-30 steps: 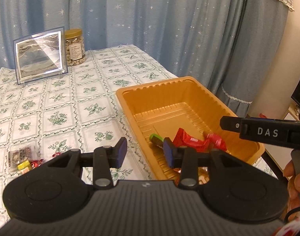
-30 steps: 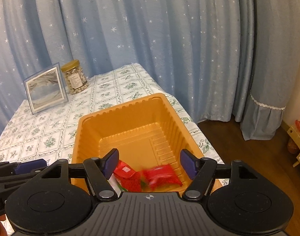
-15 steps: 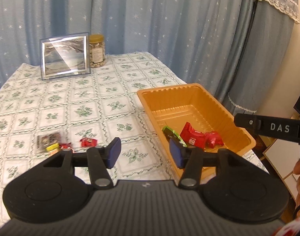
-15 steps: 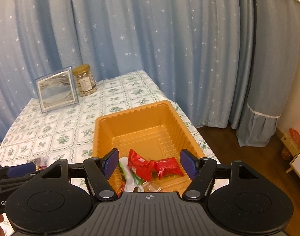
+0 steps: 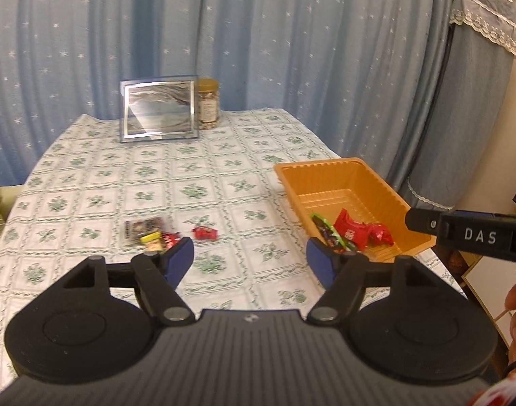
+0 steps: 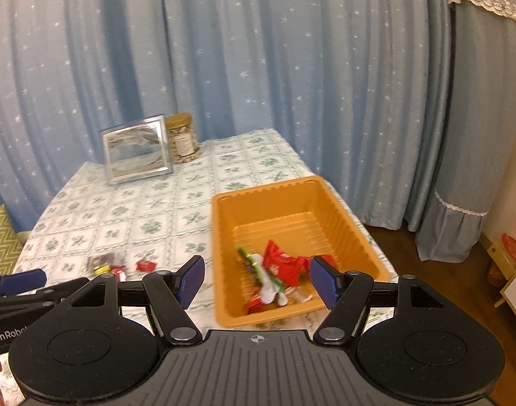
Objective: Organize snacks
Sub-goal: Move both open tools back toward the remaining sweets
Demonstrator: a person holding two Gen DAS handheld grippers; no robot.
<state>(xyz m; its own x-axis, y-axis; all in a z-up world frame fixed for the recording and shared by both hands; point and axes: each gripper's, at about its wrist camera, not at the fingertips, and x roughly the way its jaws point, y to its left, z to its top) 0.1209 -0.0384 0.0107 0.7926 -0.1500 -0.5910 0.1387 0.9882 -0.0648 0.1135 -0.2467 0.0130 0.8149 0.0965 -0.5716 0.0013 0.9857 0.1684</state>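
Observation:
An orange plastic tray (image 5: pixel 349 176) (image 6: pixel 291 189) sits at the table's right edge and holds several snacks: red packets (image 5: pixel 354 230) (image 6: pixel 285 264) and a green-edged one (image 5: pixel 327 228). Loose snacks lie on the cloth to its left: a small red candy (image 5: pixel 205 232) (image 6: pixel 146 265), a dark clear packet (image 5: pixel 142 228) and a yellow-red piece (image 5: pixel 154 241). My left gripper (image 5: pixel 250 260) is open and empty above the cloth between the loose snacks and the tray. My right gripper (image 6: pixel 256 279) is open and empty above the tray's near end.
A framed mirror (image 5: pixel 158 112) and a jar of nuts (image 5: pixel 207 103) stand at the table's far edge. Blue star curtains hang behind. The table (image 5: pixel 190 176) has a green-flowered cloth. Its right edge drops to a wood floor (image 6: pixel 437 270).
Both grippers have pulled back and risen, so more of the table shows. The left gripper has opened wider and turned left from over the tray toward the loose snacks.

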